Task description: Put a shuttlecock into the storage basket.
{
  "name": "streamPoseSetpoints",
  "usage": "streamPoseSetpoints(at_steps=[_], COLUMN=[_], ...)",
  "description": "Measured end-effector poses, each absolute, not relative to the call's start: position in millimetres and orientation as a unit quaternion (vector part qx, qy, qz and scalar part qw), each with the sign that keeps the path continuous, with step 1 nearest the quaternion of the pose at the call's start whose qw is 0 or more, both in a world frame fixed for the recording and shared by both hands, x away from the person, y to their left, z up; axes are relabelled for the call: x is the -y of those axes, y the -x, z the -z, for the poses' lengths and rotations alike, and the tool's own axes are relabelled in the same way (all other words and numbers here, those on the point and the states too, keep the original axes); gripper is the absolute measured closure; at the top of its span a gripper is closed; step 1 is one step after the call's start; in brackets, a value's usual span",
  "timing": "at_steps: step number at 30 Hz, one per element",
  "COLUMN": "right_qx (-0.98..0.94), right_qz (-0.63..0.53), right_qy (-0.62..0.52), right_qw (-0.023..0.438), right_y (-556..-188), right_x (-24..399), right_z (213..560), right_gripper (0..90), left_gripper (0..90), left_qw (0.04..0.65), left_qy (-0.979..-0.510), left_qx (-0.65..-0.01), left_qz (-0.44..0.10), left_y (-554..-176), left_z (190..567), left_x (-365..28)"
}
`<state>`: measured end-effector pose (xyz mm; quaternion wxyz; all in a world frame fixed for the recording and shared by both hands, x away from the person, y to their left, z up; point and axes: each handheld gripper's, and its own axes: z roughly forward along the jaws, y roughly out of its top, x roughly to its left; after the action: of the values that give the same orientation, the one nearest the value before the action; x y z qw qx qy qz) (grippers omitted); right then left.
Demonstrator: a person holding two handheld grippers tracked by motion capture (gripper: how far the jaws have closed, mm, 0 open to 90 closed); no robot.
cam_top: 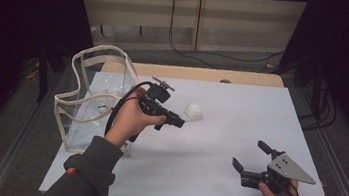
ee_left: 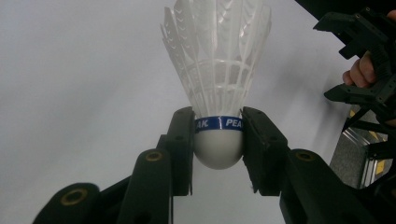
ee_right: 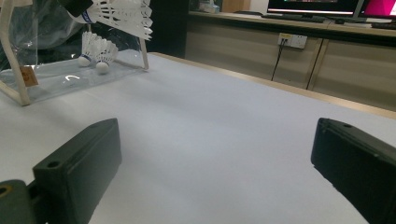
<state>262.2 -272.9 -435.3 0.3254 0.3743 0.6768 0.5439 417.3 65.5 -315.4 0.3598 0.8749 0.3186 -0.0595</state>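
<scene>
Currently the left gripper [cam_top: 183,121] pinches a white feather shuttlecock [ee_left: 217,84] by its rounded cork base, one black jaw on each side just under the blue printed band, so the feather skirt stands away from the jaws. From the high view the shuttlecock [cam_top: 193,113] is held above the grey table surface [cam_top: 240,116], clear of it, to the right of a transparent bag [cam_top: 93,95] with cream trim.

That bag sits at the table's left edge, mouth facing the working area; its framed rim rises beside the left hand [cam_top: 130,118] and is the nearest obstruction on that side. Two further shuttlecocks [ee_right: 95,52] rest inside it (seen through the clear wall in the right gripper view).

At the near right corner the right gripper [cam_top: 251,162] lies low over the table with its jaws spread wide and nothing between them, well apart from the held shuttlecock. Open grey surface separates the two grippers.

Beyond the far edge, cables [cam_top: 207,57] trail across the floor.
</scene>
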Motion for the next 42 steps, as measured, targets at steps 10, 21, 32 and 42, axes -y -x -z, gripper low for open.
streamPoseSetpoints(at_steps=[10, 21, 32, 42], right_qx=[-0.679, -0.678, -0.677, -0.676], right_qz=[-0.543, -0.543, -0.545, -0.545], right_qy=[-0.373, -0.374, -0.373, -0.374], right_qw=[0.324, 0.325, 0.325, 0.326], right_y=[-261.8, -261.6, -261.5, -261.4], right_x=[272.2, 272.7, 272.8, 273.0], right_z=[435.6, 435.1, 434.7, 434.4], right_gripper=[1.7, 1.7, 1.7, 1.7], left_gripper=[65.5, 65.5, 65.5, 65.5], left_qw=[0.357, 0.358, 0.355, 0.352], left_qy=[-0.876, -0.874, -0.874, -0.876], left_qx=[-0.319, -0.321, -0.327, -0.325], left_qz=[0.062, 0.064, 0.059, 0.054], left_y=[-418.4, -420.6, -423.5, -425.2], left_z=[307.0, 294.6, 283.8, 272.3], left_x=[-71.5, -78.0, -85.6, -90.0])
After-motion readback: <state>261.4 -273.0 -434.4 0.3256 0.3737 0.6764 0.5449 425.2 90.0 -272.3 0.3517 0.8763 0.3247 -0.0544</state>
